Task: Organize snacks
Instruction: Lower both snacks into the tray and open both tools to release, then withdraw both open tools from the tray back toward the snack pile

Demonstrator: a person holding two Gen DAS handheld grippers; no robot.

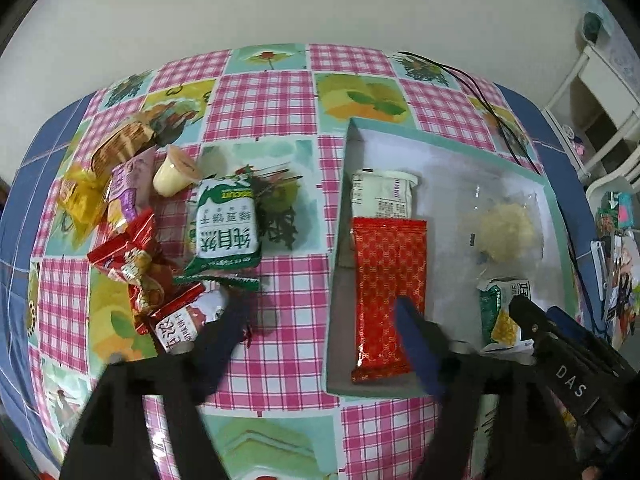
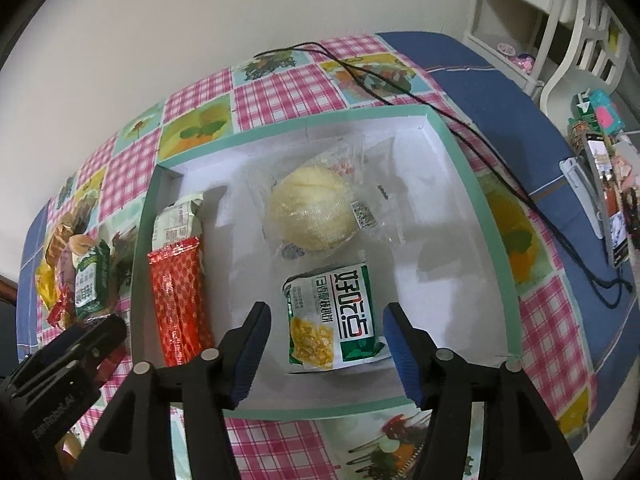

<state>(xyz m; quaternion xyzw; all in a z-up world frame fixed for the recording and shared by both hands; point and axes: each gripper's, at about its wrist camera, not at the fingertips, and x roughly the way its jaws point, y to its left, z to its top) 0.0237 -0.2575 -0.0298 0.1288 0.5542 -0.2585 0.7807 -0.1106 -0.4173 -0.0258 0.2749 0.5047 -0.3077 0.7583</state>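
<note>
Inside shallow box [image 2: 496, 216], crinkly foil packet [image 2: 182, 300]

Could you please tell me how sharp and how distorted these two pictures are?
Left wrist view: strong fisheye bend, tablecloth bulges, left claw is smeared. Right wrist view: same curve, dark corners, but the green packet print reads sharply.

Even, soft indoor light; faint shadows inside the box [image 2: 460, 152]. Strong fisheye bending, dark corners; left view's near claw [image 1: 320, 328] blurred.
</note>
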